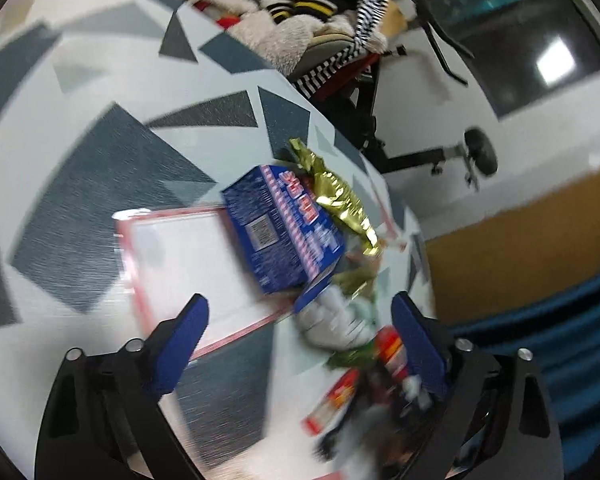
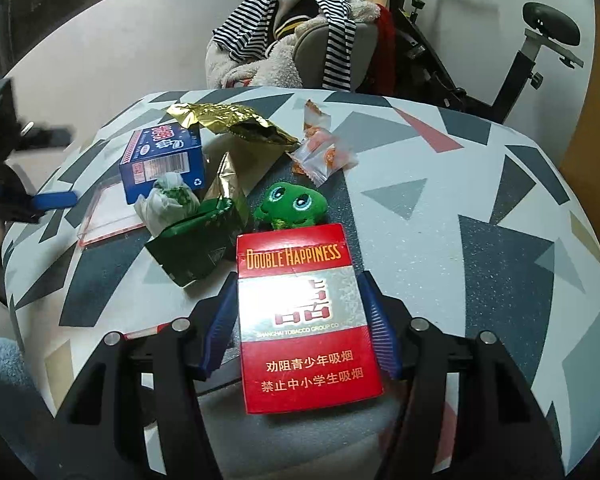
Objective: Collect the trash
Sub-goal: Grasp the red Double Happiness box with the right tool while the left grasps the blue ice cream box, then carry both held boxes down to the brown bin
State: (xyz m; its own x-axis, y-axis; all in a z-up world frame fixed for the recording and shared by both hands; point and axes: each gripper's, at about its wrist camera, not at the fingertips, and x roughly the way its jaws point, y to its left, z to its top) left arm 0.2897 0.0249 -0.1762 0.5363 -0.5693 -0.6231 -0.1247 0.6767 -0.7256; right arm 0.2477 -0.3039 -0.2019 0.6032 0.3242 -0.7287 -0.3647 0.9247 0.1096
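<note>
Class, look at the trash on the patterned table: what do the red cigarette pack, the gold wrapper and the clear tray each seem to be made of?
Red cigarette pack: printed card, glossy, with sharp folded edges. Gold wrapper: probably metallised foil, crinkled and reflective. Clear tray: likely hard plastic, see-through with a pink-tinted rim.

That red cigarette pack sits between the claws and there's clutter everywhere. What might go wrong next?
The right tool brackets the red pack at its edges, so a weak pinch might let it slip. The green plush toy just behind the pack isn't trash and could be nudged. The left tool, open, nears the blue box overhanging a clear tray and may tip it.
</note>
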